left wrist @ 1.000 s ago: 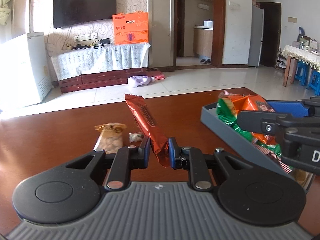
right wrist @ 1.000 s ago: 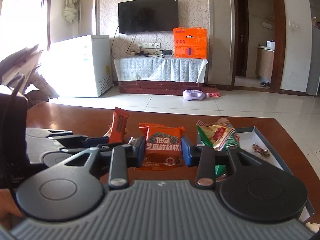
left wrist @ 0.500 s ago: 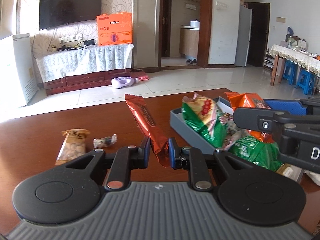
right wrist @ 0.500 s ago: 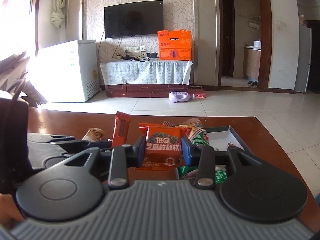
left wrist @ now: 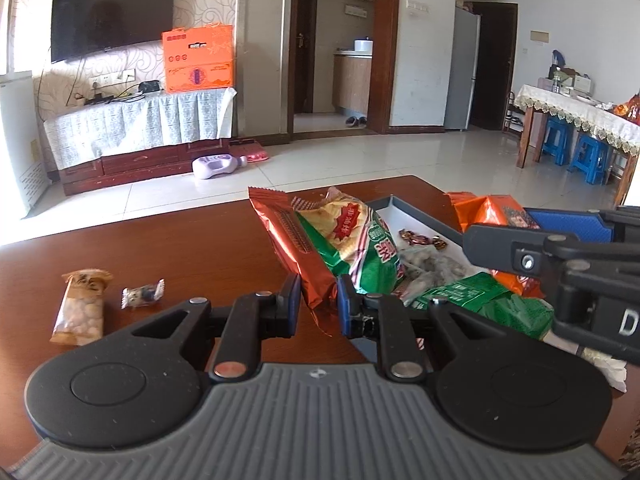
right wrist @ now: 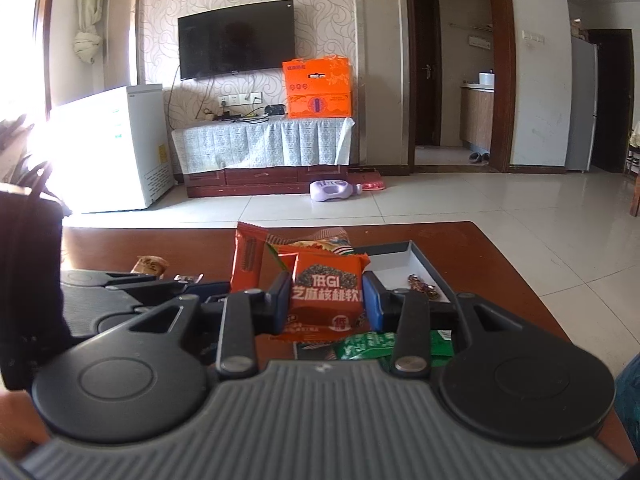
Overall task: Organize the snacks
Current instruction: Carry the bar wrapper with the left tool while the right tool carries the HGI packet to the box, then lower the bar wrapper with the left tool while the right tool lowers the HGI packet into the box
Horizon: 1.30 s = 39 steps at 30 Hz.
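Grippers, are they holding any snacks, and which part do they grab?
Yes. The left gripper pinches the copper-brown snack bar by its bottom end. The right gripper clamps the orange snack packet by its two side edges.

A dark television (right wrist: 236, 46) is hanging on the patterned wall. An orange box (right wrist: 318, 88) is sitting on a low cabinet draped with a pale cloth (right wrist: 264, 142). A white chest freezer (right wrist: 116, 148) is standing left of the cabinet. A lilac bottle (right wrist: 334, 191) is lying on its side on the tiled floor. Blue stools (left wrist: 588, 158) are standing under a lace-covered dining table (left wrist: 576, 110).
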Available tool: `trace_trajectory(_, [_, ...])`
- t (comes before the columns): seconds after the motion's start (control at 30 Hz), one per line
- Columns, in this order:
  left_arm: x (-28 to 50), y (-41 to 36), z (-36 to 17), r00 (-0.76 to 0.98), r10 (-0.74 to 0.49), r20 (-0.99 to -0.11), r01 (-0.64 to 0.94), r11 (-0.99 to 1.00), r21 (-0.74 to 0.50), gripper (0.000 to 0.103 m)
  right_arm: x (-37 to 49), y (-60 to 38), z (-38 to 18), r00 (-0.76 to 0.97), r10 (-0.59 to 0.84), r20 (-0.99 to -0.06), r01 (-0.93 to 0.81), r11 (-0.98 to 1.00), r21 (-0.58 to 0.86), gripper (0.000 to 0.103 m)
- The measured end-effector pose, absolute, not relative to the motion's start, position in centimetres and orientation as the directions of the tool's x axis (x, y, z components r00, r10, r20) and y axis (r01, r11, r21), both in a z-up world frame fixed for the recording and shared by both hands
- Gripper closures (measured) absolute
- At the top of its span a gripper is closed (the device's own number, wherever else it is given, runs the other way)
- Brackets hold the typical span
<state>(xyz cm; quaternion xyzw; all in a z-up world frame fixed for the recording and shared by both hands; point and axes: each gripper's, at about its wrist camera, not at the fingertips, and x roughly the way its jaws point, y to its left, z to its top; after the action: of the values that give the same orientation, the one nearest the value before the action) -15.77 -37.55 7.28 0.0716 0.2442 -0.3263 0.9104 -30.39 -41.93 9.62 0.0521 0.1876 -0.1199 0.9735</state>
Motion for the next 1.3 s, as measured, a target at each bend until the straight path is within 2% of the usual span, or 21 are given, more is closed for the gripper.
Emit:
trace_trajectory(0.5, [-13.6, -38.9, 7.6, 0.686, -0.569, -0.454, 0.613, 0.787, -0.061, 0.080, -30.9, -43.8, 9.1, 0.890, -0.253, -0.379, 0.302, 0.950, 0.076, 0.062])
trace_trajectory(1.3, [-12.8, -45.2, 5.6, 0.575, -0.661, -0.482, 0.719, 0.690, -0.088, 0.080, -31.4, -45.6, 8.3, 0.860, -0.315, -0.402, 0.380, 0.921, 0.090, 0.062])
